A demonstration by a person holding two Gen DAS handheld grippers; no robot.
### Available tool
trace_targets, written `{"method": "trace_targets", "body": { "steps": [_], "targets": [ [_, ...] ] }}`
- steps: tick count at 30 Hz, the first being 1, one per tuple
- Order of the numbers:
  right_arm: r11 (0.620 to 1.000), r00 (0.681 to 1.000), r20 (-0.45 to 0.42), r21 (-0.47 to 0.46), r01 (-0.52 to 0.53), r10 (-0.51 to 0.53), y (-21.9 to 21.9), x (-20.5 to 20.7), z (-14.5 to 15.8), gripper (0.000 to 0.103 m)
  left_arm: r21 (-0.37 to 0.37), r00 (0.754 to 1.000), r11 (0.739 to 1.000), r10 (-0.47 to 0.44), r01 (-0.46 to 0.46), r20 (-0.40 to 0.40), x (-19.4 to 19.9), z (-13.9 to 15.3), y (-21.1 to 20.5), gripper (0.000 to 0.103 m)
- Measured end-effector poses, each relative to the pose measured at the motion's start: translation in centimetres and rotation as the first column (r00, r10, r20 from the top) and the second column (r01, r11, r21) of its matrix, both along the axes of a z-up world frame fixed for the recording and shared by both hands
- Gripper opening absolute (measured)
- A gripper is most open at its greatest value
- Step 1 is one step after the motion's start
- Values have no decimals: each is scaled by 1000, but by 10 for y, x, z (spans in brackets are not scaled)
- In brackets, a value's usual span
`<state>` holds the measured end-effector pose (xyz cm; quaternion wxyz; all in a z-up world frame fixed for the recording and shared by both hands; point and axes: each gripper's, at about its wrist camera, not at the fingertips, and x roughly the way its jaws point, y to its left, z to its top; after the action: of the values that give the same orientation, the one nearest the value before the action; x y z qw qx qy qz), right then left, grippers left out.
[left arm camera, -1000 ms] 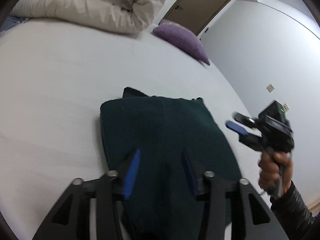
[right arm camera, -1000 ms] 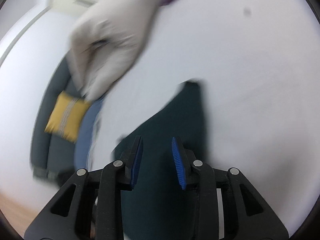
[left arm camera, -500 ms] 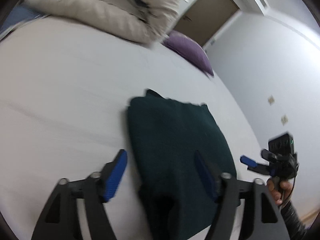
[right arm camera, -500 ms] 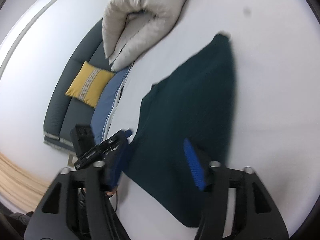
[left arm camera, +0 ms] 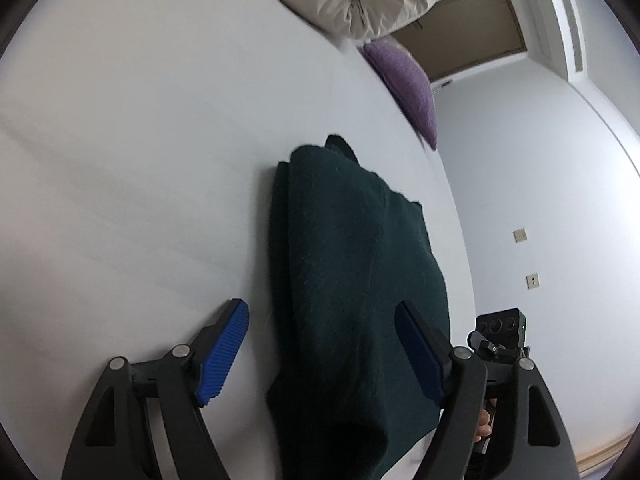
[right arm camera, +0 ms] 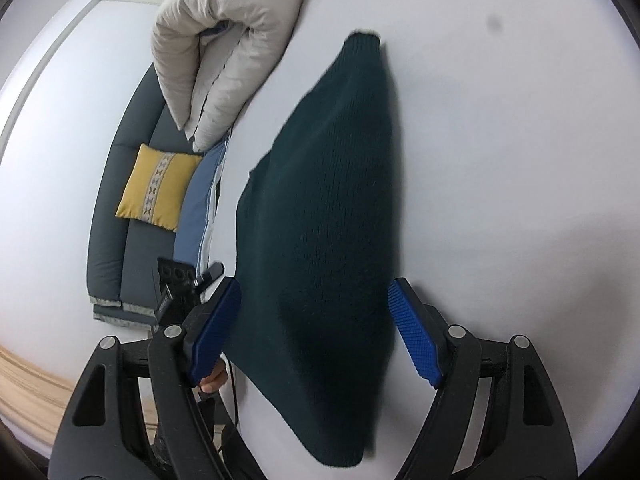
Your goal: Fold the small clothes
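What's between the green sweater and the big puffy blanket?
Only bare white bed sheet lies between the sweater and the blanket, seen best in the right wrist view.

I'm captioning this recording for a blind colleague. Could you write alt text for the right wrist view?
The right hand-held gripper, open, hangs over a folded dark green knit garment on a white bed. A beige duvet and a yellow cushion show beyond.

A dark green knitted sweater [left arm camera: 352, 288] lies folded flat on the white bed sheet [left arm camera: 140, 152], its layers stacked into a long narrow shape (one edge doubled, visibly thick), with a ribbed end farthest away.
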<state>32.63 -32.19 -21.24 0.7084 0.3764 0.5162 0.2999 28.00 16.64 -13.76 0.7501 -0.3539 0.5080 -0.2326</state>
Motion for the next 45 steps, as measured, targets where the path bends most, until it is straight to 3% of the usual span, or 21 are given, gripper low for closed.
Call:
{"method": "trace_targets", "body": {
  "steps": [5,7,11,13,18,25,33,38,45],
  "targets": [
    [1000,1000,-16,4,-3,4,17,8,-8,76,-39,999,999,-13,11,-48,16,-7,-9,75],
    [999,1000,-18,-24,-21,20,19,7,-9,75,-41,998,999,-27,25,-61,21,-8,-15,66],
    [998,999,-39,-59,-34,32,25,8,-14,69,-16,995,998,-58,57,-82,26,-9,-33,58],
    [996,999,-43,-77,-35,32,29,8,-15,63,-20,993,998,-58,57,-98,28,-11,-36,42],
    [993,1000,-17,-119,-21,19,35,1,-10,48,-20,993,998,-61,59,-98,18,-11,-38,29],
    [988,998,52,-155,-10,19,39,-27,31,41,43,996,995,-87,88,-32,-8,31,-46,26],
    [993,993,113,-114,-26,39,30,-112,79,41,31,990,991,-134,132,38,-84,74,-48,26],
    [996,991,134,-91,-9,21,26,-173,81,41,58,983,984,-172,168,59,-134,81,-59,26],
    [997,996,94,-75,16,-9,17,-233,51,41,73,980,978,-197,194,33,-174,63,-73,27]
  ]
}}
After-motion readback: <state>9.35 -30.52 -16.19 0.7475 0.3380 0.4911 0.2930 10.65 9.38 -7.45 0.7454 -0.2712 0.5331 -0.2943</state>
